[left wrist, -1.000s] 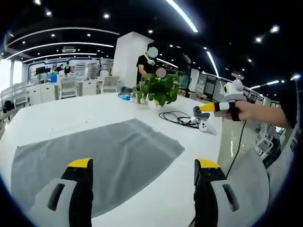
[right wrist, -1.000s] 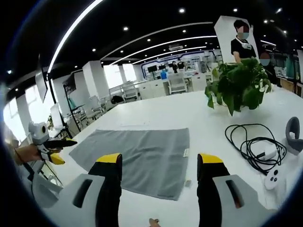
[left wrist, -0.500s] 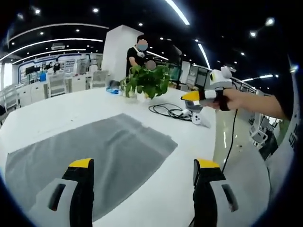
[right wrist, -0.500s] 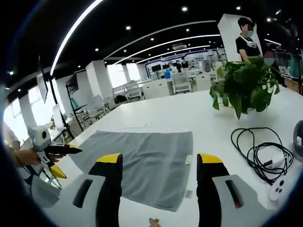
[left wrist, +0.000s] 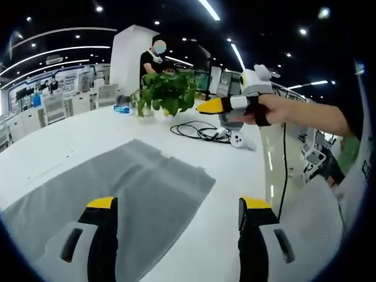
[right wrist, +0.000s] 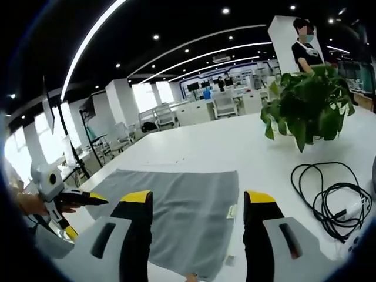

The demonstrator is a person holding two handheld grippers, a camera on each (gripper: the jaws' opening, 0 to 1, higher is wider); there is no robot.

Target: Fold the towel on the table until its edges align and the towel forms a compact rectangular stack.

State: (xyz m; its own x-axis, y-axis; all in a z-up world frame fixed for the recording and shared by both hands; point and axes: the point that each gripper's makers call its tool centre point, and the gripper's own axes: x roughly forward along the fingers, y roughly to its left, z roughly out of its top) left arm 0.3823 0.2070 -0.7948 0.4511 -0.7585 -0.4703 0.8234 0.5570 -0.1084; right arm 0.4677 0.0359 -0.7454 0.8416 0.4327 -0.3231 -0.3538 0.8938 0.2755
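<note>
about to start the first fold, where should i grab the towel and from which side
Take the gray towel at the two near corners, one gripper each, coming in low from the near table edge. It lies flat and fully spread on the white table, so only edges and corners give the fingers something to pinch. Both grippers hover open above it, probably ready for that.
</note>
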